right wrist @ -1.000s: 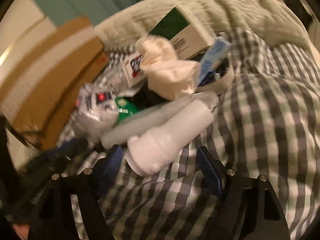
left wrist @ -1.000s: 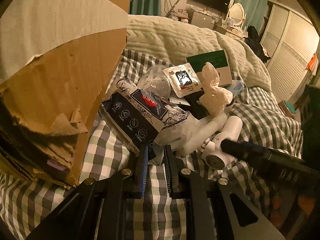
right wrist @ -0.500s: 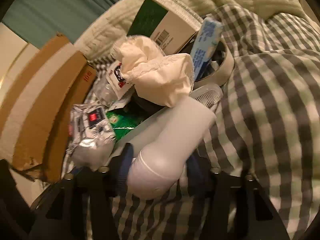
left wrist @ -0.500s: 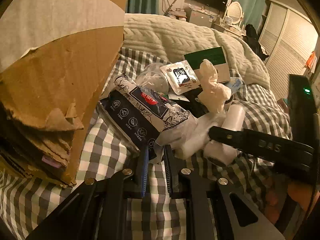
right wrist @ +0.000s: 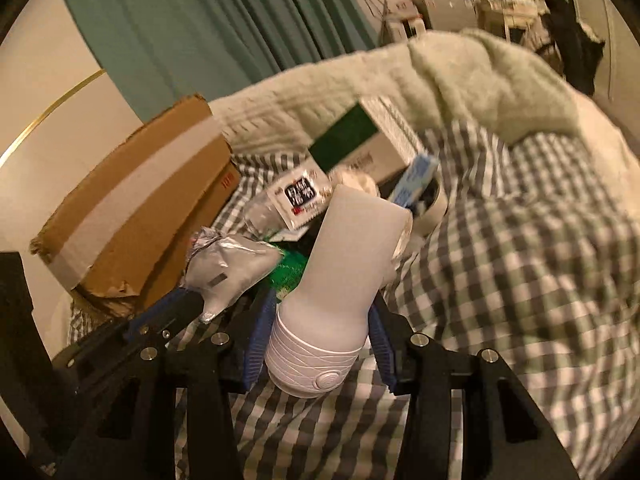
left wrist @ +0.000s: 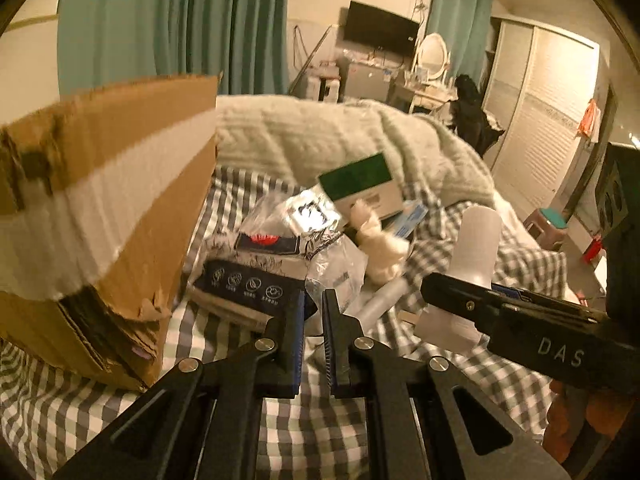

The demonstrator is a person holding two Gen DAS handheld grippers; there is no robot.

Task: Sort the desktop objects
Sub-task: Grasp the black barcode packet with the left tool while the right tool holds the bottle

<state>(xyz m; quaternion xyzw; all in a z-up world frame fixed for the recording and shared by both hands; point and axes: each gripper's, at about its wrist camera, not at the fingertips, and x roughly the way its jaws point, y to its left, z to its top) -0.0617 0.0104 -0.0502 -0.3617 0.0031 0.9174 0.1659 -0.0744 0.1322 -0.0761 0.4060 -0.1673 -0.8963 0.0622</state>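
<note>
Both my hands have come up off the bed (left wrist: 132, 396) since a second ago, so two items leave the heap at once. At lower centre of the left view, the left tongs (left wrist: 313, 312) are closing to almost shut, pinching the clear edge of the wipes pack (left wrist: 256, 276), which tilts up beside the cardboard box (left wrist: 112, 216). In the right view, lower centre, the right tongs (right wrist: 320, 344) sit half open, clamped on the white bottle (right wrist: 340, 280), now lifted clear of the clutter.
</note>
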